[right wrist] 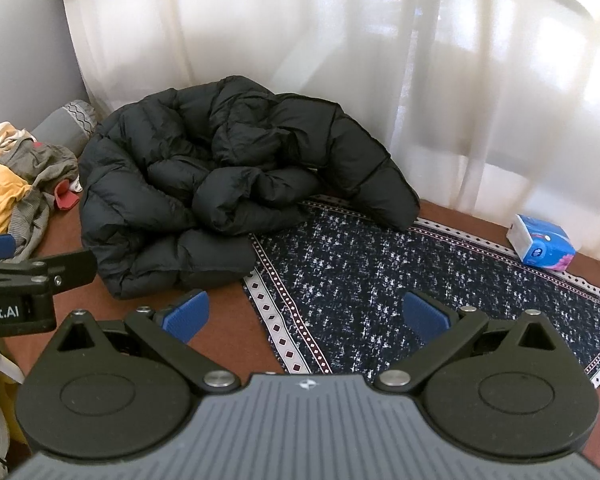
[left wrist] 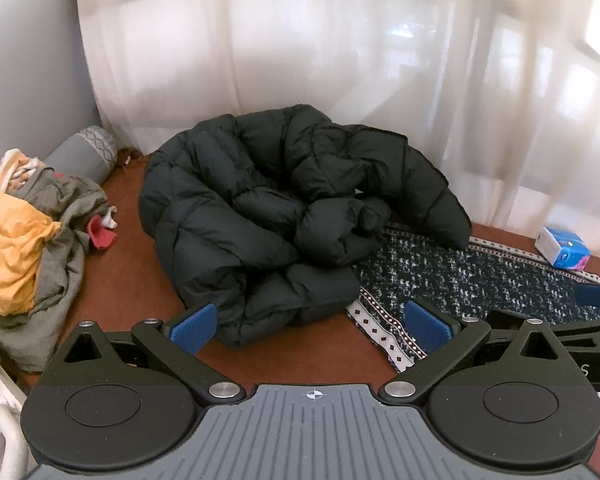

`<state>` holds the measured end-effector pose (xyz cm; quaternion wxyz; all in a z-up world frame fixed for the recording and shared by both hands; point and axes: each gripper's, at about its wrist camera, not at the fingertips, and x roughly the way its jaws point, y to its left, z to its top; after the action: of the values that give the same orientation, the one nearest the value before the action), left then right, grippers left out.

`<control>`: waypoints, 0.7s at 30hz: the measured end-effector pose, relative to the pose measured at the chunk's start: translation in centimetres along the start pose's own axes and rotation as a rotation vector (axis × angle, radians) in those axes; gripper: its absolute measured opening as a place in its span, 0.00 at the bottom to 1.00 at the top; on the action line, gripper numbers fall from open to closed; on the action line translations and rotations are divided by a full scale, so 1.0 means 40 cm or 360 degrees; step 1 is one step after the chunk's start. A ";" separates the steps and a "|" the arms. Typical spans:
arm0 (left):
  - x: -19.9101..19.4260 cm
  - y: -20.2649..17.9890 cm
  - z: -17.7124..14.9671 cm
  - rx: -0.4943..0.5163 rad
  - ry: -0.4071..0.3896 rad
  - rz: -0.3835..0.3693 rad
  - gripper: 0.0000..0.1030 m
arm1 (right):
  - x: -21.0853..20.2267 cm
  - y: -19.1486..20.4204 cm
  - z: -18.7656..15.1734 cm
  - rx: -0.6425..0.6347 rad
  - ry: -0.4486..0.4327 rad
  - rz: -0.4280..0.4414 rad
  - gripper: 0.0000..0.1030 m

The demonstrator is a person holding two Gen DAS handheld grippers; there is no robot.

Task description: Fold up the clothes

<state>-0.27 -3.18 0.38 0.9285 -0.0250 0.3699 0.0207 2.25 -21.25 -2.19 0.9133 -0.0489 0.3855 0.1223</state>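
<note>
A black puffer jacket (left wrist: 276, 208) (right wrist: 220, 184) lies crumpled in a heap on the brown surface, its right part resting on a patterned dark rug (left wrist: 460, 280) (right wrist: 400, 276). My left gripper (left wrist: 310, 326) is open just in front of the jacket's near edge, nothing between its blue pads. My right gripper (right wrist: 306, 318) is open too, hovering over the rug's left border to the right of the jacket. A pile of other clothes, grey and yellow (left wrist: 24, 248) (right wrist: 16, 196), sits at the far left.
A grey rolled cushion (left wrist: 88, 152) lies behind the pile by the wall. A small red item (left wrist: 100, 234) sits between pile and jacket. A blue tissue pack (left wrist: 564, 248) (right wrist: 540, 246) lies at the right by the white curtain (left wrist: 340, 60). White rails (left wrist: 0, 420) show at lower left.
</note>
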 end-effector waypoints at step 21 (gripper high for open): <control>0.294 0.129 0.017 -0.0061 0.0172 0.0137 1.00 | 0.300 -0.029 0.140 -0.0094 0.0027 0.0155 1.00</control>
<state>8.44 2.23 -7.39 0.9048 -0.0279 0.4197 0.0662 14.50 -19.12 -6.89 0.9011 -0.0581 0.3914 0.1775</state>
